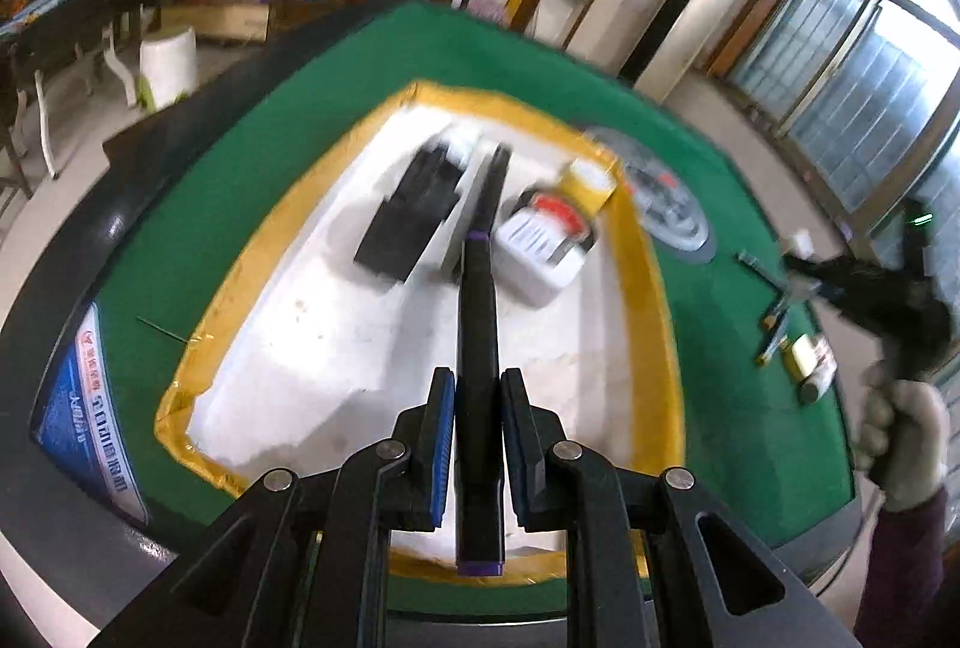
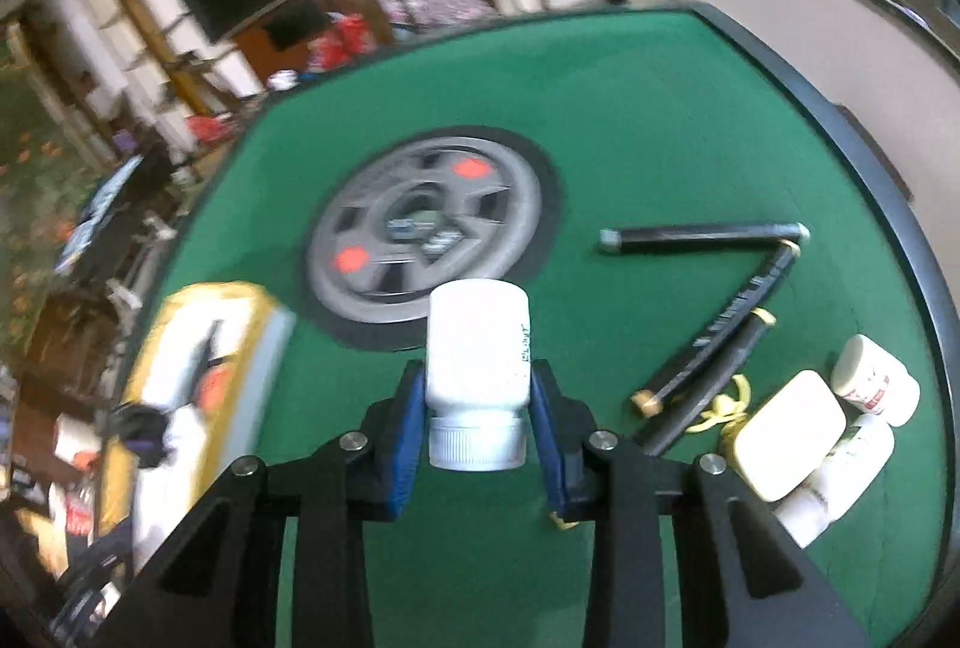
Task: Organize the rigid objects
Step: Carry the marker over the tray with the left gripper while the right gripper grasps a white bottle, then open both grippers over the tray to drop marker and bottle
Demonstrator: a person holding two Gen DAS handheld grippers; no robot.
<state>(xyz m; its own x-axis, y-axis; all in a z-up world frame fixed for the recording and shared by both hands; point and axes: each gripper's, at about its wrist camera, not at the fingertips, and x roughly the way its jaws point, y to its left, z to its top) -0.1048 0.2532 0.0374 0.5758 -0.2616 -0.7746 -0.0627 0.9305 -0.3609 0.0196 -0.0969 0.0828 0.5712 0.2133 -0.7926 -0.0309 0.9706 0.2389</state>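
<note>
Each black claw (image 1: pixel 477 396) has blue ribbed pads (image 2: pixel 401 444) and silver screws; the gloved hand (image 1: pixel 903 432) wears a maroon sleeve (image 1: pixel 900 570).

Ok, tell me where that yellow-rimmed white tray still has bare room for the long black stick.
The tray is bare across its near half and left side, from the yellow rim up to the black block. The far right corner is crowded: the white bottle and yellow box sit together there. The long black stick, in the left gripper, points between them.
</note>
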